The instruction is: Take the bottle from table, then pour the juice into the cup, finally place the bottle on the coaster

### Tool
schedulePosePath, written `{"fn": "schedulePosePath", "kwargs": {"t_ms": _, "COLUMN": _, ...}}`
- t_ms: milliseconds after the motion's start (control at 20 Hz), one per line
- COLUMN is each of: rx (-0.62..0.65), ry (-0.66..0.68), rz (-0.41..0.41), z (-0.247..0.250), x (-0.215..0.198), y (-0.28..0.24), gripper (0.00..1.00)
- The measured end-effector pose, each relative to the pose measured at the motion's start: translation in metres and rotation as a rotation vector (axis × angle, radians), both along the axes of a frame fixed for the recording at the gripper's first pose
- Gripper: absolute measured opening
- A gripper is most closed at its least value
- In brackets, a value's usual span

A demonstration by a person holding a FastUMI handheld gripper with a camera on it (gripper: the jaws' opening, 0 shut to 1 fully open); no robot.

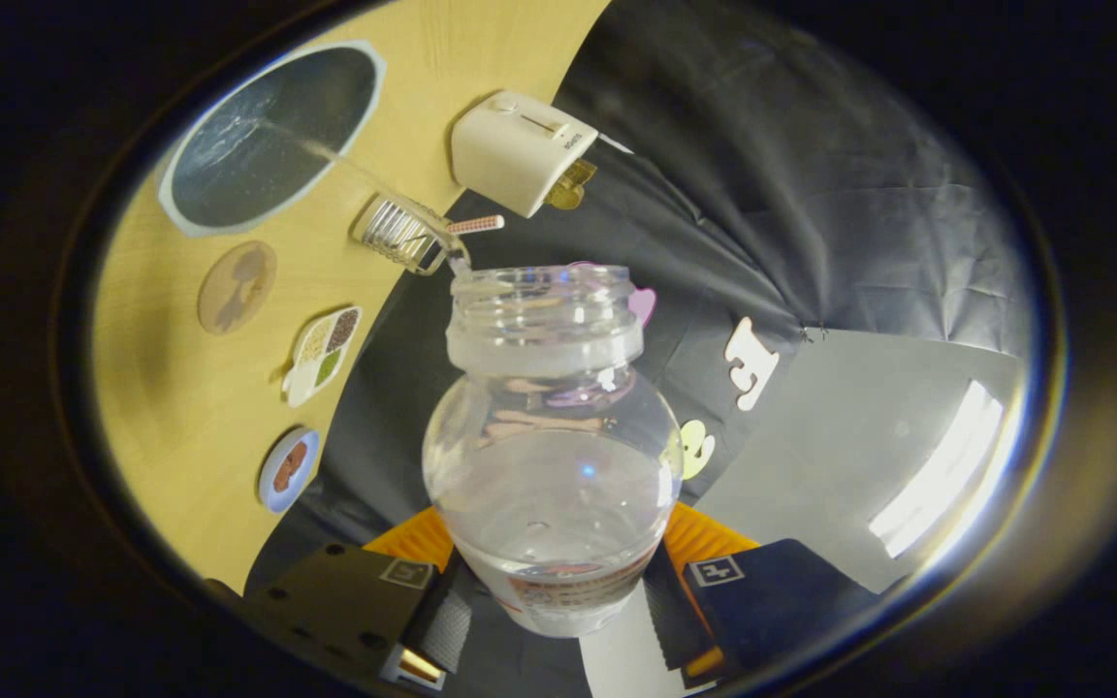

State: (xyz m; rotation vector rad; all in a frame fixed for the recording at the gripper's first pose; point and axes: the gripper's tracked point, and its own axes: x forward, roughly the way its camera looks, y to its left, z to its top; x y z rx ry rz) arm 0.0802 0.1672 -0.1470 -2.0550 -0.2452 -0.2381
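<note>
My gripper (pixel 554 593) is shut on the lower body of a clear uncapped bottle (pixel 551 456), one finger on each side. The bottle is tipped over, with clear liquid pooled in its belly. Its open mouth (pixel 541 283) sits right at the rim of a ribbed glass cup (pixel 406 233) standing on the wooden table (pixel 190 407). A thin clear thread seems to run from the bottle's lip into the cup. A round brown coaster (pixel 237 287) lies on the table beside the cup.
A white toaster (pixel 520 150) stands just past the cup at the table's edge. A large dark octagonal mat (pixel 272 136) lies beyond the cup. A small card with grain pictures (pixel 324 354) and a round blue coaster (pixel 287 469) lie near the brown one.
</note>
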Motion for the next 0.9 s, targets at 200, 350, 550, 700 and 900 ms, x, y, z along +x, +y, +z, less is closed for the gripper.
{"fn": "schedulePosePath", "kwargs": {"t_ms": 200, "rx": -0.028, "ry": 0.007, "rz": 0.018, "z": 0.001, "x": 0.003, "y": 0.006, "gripper": 0.8}}
{"fn": "schedulePosePath", "kwargs": {"t_ms": 350, "rx": -0.063, "ry": -0.008, "rz": 0.037, "z": 0.007, "x": 0.004, "y": 0.012, "gripper": 0.8}}
{"fn": "schedulePosePath", "kwargs": {"t_ms": 550, "rx": -0.077, "ry": -0.008, "rz": 0.038, "z": 0.01, "x": 0.005, "y": 0.013, "gripper": 0.8}}
{"fn": "schedulePosePath", "kwargs": {"t_ms": 700, "rx": -0.104, "ry": -0.021, "rz": 0.053, "z": 0.013, "x": 0.005, "y": 0.019, "gripper": 0.8}}
{"fn": "schedulePosePath", "kwargs": {"t_ms": 900, "rx": -0.12, "ry": -0.023, "rz": 0.067, "z": 0.013, "x": 0.004, "y": 0.023, "gripper": 0.8}}
